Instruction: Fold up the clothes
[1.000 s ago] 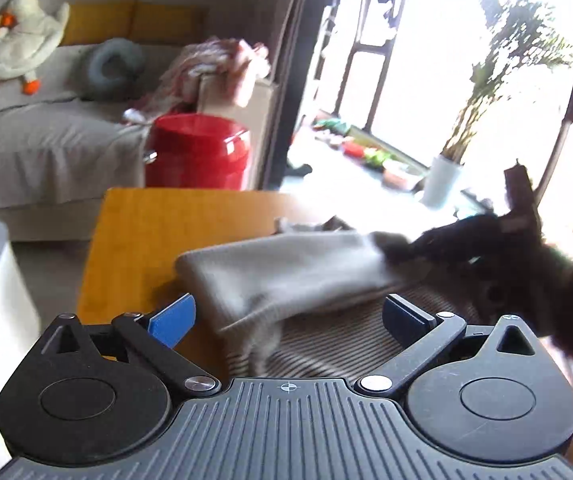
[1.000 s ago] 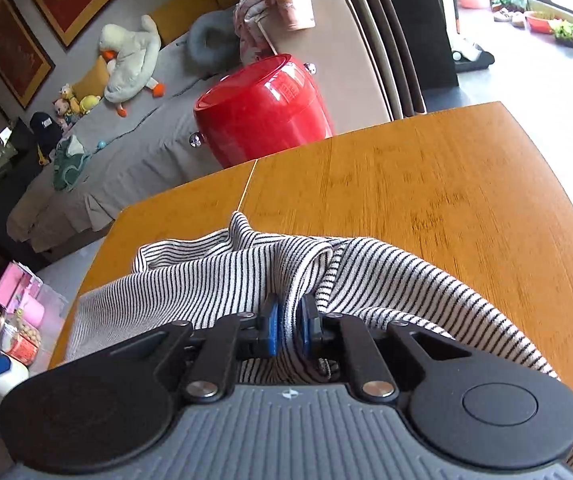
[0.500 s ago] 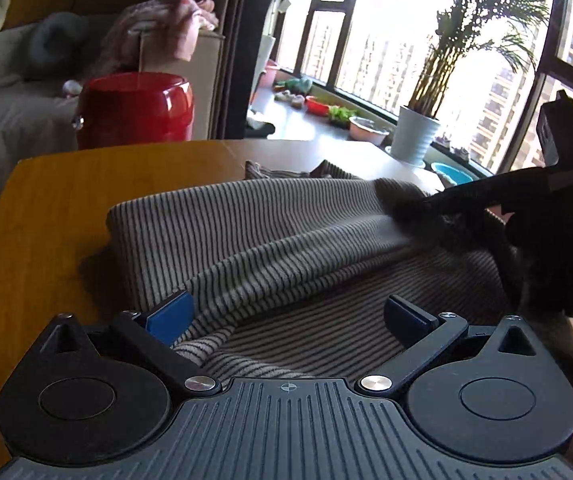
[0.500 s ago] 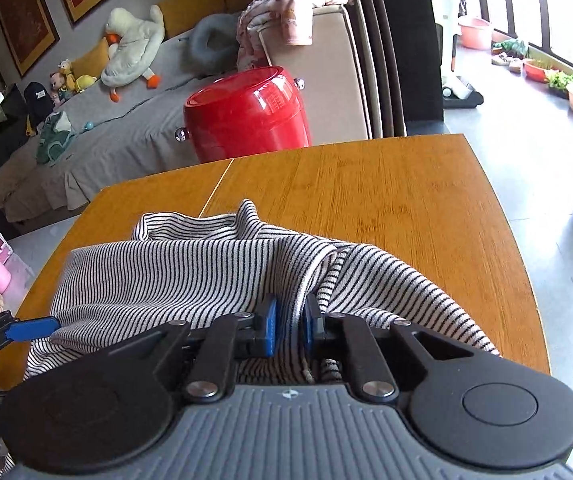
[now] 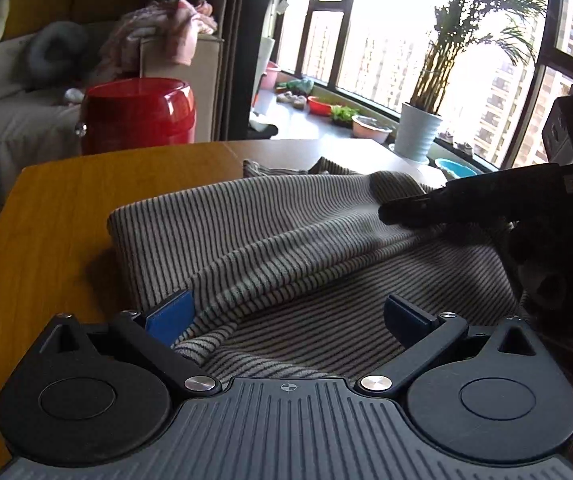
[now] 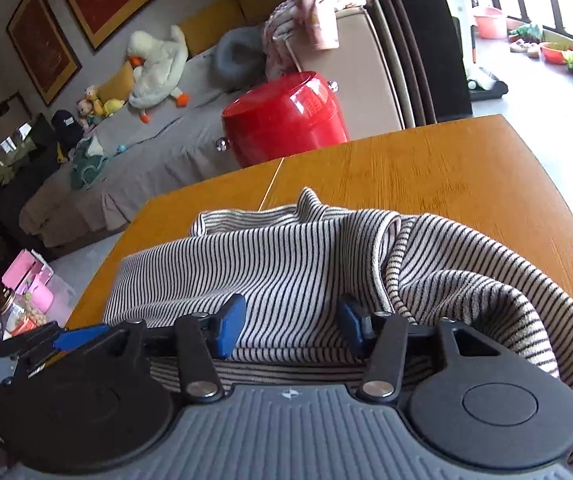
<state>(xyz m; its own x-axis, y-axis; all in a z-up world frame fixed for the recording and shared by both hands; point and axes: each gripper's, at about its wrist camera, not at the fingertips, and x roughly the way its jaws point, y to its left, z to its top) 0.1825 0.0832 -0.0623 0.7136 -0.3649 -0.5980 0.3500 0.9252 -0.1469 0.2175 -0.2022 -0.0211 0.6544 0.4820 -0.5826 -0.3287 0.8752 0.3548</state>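
The striped garment (image 6: 286,264) lies on the wooden table (image 6: 446,168), one layer doubled over another. Both the left gripper (image 5: 286,312) and the right gripper (image 6: 290,324) have their fingers spread apart over the cloth, pinching nothing. To fold well, I judge each should take an edge of the same layer, so the fold stays straight.

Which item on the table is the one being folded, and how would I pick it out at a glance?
Start at the orange wooden table, in front of the round red container. The striped garment lies bunched on its near half. It is the only cloth there, cream with thin dark stripes, beneath the open right claw and open left claw.
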